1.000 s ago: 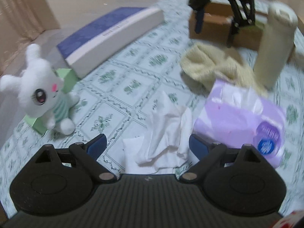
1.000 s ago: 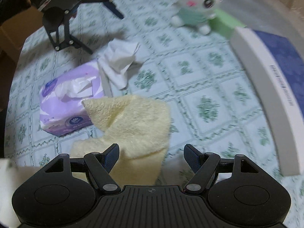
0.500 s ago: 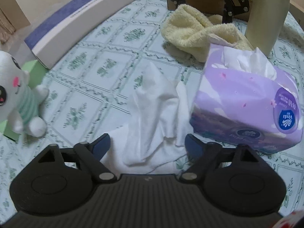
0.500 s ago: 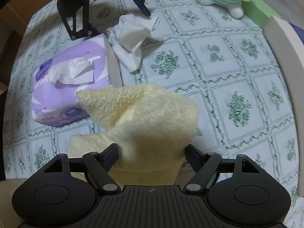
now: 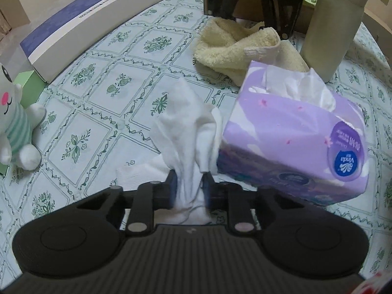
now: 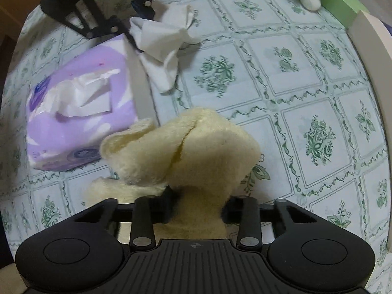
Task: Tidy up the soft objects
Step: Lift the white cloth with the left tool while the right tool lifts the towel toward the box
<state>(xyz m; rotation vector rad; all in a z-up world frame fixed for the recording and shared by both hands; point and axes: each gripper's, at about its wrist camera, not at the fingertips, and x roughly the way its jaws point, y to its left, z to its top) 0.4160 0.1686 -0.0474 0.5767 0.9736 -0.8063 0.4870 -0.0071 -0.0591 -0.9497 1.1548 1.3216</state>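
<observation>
A crumpled white tissue lies on the patterned tablecloth beside a purple tissue pack. My left gripper is closing, and its pads pinch the near end of that tissue. A pale yellow towel is bunched up in the right wrist view, and my right gripper is closing on its near fold, pads pressing the cloth. The same towel shows behind the pack in the left wrist view, the tissue and pack in the right wrist view. A white plush toy sits at the left.
A long blue and white box lies at the back left with a green box by the toy. A tall cream container and a cardboard box stand behind the towel. The left gripper shows at the top of the right wrist view.
Both grippers came down and their jaws went from wide apart to pinched: the left onto the white tissue, the right onto the yellow towel, which now bunches up between the pads.
</observation>
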